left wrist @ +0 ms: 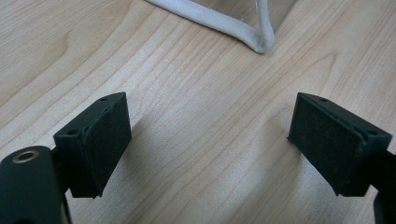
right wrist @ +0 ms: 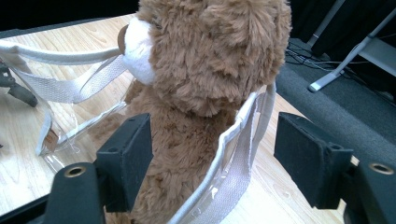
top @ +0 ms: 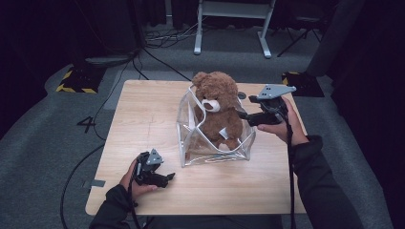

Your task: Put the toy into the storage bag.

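The bear sits upright in the clear bag mid-table, and with both the right gripper at the rim and the left gripper gaping empty, a careless tug could topple it.

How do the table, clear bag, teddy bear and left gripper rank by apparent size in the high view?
1. Table
2. Clear bag
3. Teddy bear, slightly smaller than the bag it sits in
4. Left gripper, smallest despite being nearest the camera

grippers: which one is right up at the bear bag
The right gripper, jaws open around the bag's rim beside the teddy bear; the left gripper sits apart, over bare table.
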Motion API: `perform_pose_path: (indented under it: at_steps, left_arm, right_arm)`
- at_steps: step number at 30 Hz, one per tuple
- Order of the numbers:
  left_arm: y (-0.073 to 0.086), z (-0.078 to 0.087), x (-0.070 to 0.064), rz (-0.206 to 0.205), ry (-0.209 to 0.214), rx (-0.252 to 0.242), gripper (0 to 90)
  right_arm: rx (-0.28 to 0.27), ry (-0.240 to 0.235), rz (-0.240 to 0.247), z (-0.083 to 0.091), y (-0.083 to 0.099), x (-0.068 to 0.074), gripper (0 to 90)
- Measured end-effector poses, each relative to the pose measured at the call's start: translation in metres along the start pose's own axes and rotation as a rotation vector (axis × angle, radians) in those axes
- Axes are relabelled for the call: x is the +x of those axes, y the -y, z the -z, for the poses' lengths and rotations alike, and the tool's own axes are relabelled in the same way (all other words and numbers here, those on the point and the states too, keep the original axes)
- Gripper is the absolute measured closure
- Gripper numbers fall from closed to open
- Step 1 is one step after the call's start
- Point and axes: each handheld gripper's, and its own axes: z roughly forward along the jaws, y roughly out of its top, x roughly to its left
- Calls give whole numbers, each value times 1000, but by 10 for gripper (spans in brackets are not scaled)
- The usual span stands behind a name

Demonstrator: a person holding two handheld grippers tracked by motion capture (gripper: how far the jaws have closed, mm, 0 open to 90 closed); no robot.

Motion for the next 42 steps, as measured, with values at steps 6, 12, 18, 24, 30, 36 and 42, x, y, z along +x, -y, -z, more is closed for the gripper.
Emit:
perform_pose_path:
  at_steps: [6, 12, 18, 24, 30, 36, 42]
  left_arm:
    - [0, 0, 0, 0, 0, 0, 131]
    - [0, 0, 0, 0, 0, 0, 131]
    - [0, 0, 0, 0, 0, 0, 131]
    - [0, 0, 0, -2, -1, 1, 131]
    - [0, 0, 0, -2, -1, 1, 131]
    - [0, 0, 0, -2, -1, 1, 131]
    - [0, 0, 0, 0, 0, 0, 131]
  right_arm:
    - [-5, 7, 5, 4, 1, 0, 274]
    - [-2, 22, 9, 8, 3, -1, 266]
    - [-4, 30, 8, 12, 4, -2, 266]
    - [-5, 39, 15, 17, 6, -3, 266]
    - [-9, 46, 16, 22, 8, -4, 266]
    - [-8, 56, 24, 29, 12, -7, 266]
    - [-1, 67, 24, 34, 16, -9, 266]
